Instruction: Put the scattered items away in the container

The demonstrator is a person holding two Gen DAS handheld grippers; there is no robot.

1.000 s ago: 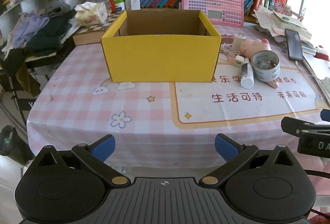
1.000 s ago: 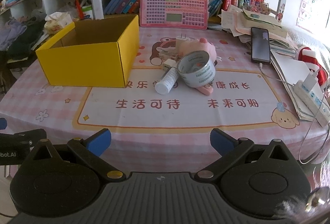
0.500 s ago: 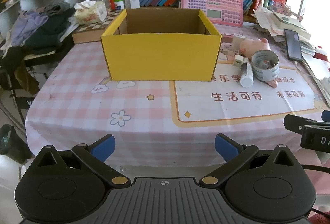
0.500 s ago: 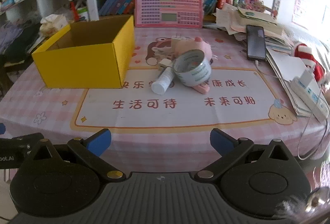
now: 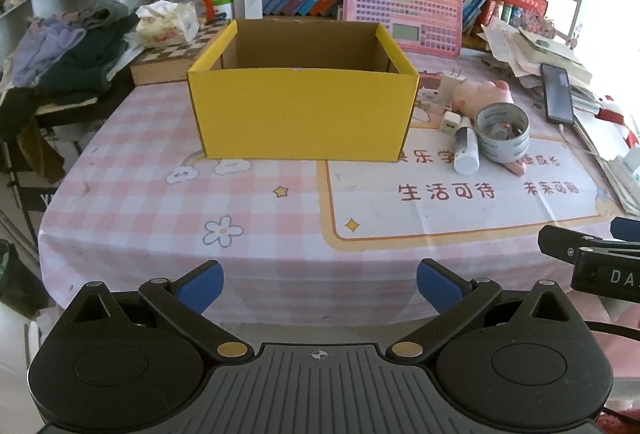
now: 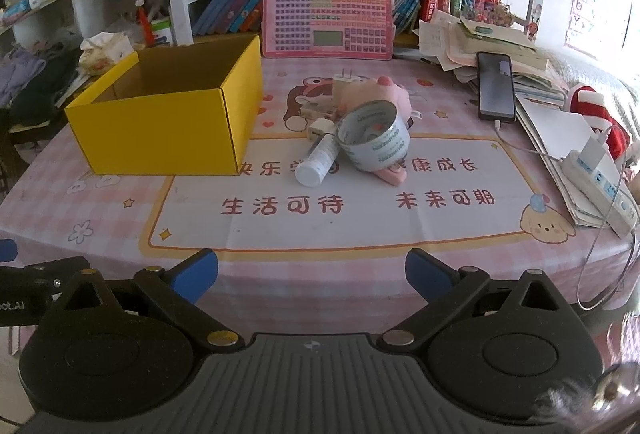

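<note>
Hovering at the near edge of the table [image 5: 132, 170], the left gripper [image 5: 320, 284] has its blue-tipped fingers [image 5: 200, 284] spread wide with nothing between them; the right gripper [image 6: 312, 274] is likewise wide open and holds nothing. Straight ahead of the left gripper, the open yellow cardboard box [image 5: 304, 114] sits on the pink checked tablecloth. Just to the right of the box, the scattered items lie bunched together: a roll of tape [image 6: 374, 142] tipped on its side, a white tube [image 6: 318, 162] touching it on the left, a small white charger cube [image 6: 320, 128] behind the tube, a pink plush pig [image 6: 390, 94], and a white plug adapter [image 6: 344, 80] farther back. A black phone [image 6: 496, 86] lies well apart, on papers at the right
</note>
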